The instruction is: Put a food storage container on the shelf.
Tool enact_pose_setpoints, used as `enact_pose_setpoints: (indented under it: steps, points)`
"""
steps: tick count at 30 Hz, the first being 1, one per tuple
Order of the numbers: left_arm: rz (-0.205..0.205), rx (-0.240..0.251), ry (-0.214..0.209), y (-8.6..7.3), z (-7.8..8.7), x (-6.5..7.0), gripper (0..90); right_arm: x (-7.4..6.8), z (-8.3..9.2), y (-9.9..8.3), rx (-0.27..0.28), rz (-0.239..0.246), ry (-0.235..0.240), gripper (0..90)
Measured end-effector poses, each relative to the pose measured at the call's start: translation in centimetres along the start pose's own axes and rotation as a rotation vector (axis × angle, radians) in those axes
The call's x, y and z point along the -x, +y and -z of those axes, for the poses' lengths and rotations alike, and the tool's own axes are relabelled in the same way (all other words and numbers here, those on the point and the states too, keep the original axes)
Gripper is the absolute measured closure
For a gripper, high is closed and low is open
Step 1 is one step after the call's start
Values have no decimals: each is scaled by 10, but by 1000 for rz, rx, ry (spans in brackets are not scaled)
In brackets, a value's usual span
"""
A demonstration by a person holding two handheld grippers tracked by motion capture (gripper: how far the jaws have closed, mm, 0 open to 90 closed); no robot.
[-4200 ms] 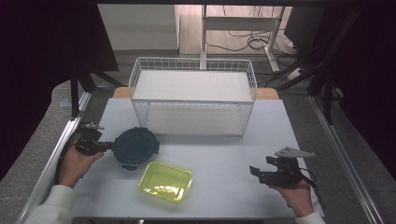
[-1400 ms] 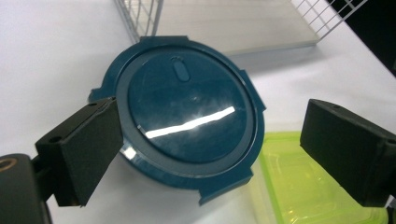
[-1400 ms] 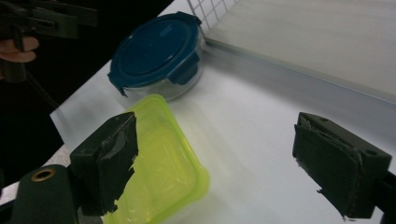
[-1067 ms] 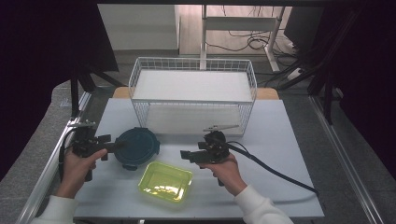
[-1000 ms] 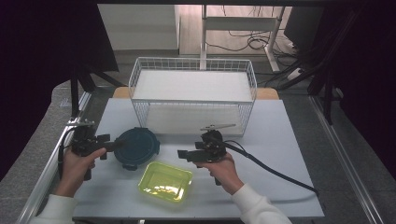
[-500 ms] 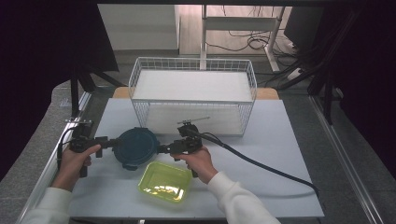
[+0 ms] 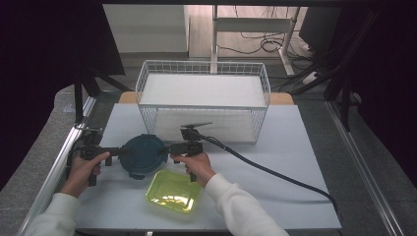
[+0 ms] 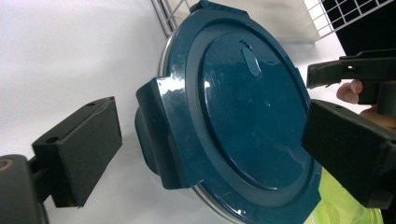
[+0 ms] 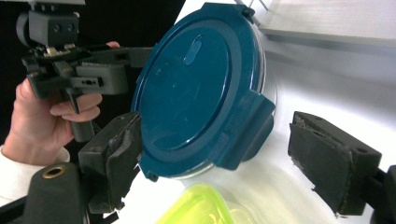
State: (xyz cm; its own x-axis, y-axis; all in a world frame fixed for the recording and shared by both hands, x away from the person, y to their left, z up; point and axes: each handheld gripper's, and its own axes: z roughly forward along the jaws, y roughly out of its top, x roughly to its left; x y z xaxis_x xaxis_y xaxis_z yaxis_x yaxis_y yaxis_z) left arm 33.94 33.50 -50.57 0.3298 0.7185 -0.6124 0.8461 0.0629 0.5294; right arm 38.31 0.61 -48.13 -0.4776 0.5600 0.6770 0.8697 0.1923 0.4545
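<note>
Table: white table (image 7: 295,162), wire basket (image 7: 204,105) behind.
Change: right gripper (image 7: 173,147) moved left to round blue lidded container (image 7: 143,155).
Jaws: left gripper (image 7: 114,151), right gripper open, flanking latch tabs.
Axis: tabs lie left-right.

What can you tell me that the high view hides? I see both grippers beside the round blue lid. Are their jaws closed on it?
Observer: No. In the left gripper view the jaws stand apart around a side latch of the blue lid.
Operator: And the right gripper?
Observer: Open too, its jaws straddling the opposite latch.
Operator: Anything under the lid?
Observer: A clear container rim shows beneath its edge.
</note>
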Motion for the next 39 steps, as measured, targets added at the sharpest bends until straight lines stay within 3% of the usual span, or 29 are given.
enact_pose_setpoints:
  steps: [1, 3, 4, 5, 6, 9, 15, 18, 28, 32, 34, 35, 39]
  points:
    - [1, 1, 2, 0, 0, -1, 48, 0, -1, 0, -2, -2, -4, 172]
    - [3, 4, 1, 1, 1, -2, 47, -7, -3, 1, -19, 61, -54, 163]
    - [3, 4, 1, 1, 1, -2, 48, -7, -3, 1, -19, 61, -54, 163]
    - [4, 3, 3, 1, 2, -2, 48, -11, -3, 3, -19, 32, -14, 161]
    - [4, 3, 3, 1, 2, -2, 48, -11, -3, 3, -19, 32, -14, 161]
    - [1, 2, 5, 0, 2, -1, 48, -11, -8, 6, -29, 22, -70, 144]
    - [5, 2, 4, -2, 1, -2, 47, -6, -22, 3, -68, -25, -84, 131]
    - [10, -1, 2, -2, 0, -3, 47, -4, -25, 3, -73, -20, -86, 131]
    - [39, -34, -24, -5, -8, -9, 49, 4, -36, 6, -86, -66, -69, 134]
    - [47, -36, -45, -4, -11, -8, 68, 6, -40, 6, -98, -72, -63, 146]
    - [46, -46, -50, -4, -13, -8, 81, 0, -44, 6, -119, -35, -80, 155]
    - [47, -50, -56, -4, -13, -8, 95, -3, -46, 7, -116, -38, -65, 145]
    - [51, -54, -56, -6, -13, -7, 142, -6, -50, 8, -132, -43, -103, 180]
